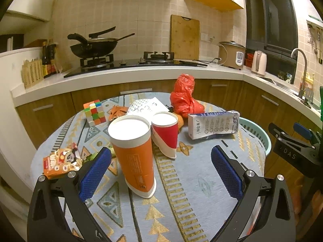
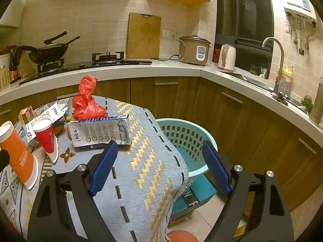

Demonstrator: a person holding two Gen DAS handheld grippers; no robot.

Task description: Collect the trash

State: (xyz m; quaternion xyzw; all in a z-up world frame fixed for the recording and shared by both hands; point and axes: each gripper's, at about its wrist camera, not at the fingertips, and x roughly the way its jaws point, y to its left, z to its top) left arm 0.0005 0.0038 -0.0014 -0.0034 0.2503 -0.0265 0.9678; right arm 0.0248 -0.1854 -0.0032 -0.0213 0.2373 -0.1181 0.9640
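On the patterned tablecloth (image 1: 201, 181) stand an upside-down orange paper cup (image 1: 134, 155) and an upside-down red paper cup (image 1: 165, 134). A flattened milk carton (image 1: 213, 124) lies to the right, a red plastic bag (image 1: 184, 96) behind it, and a snack wrapper (image 1: 60, 161) at the left. My left gripper (image 1: 161, 171) is open and empty, with the orange cup just inside its left finger. My right gripper (image 2: 159, 167) is open and empty over the table's right edge, near the carton (image 2: 101, 131). The cups (image 2: 19, 151) show at left in the right wrist view.
A teal laundry basket (image 2: 181, 139) stands on the floor right of the table. A Rubik's cube (image 1: 94, 112) and papers (image 1: 145, 105) lie at the table's back. The kitchen counter (image 1: 141, 73) with stove, wok and rice cooker runs behind. A sink (image 2: 252, 80) is at the right.
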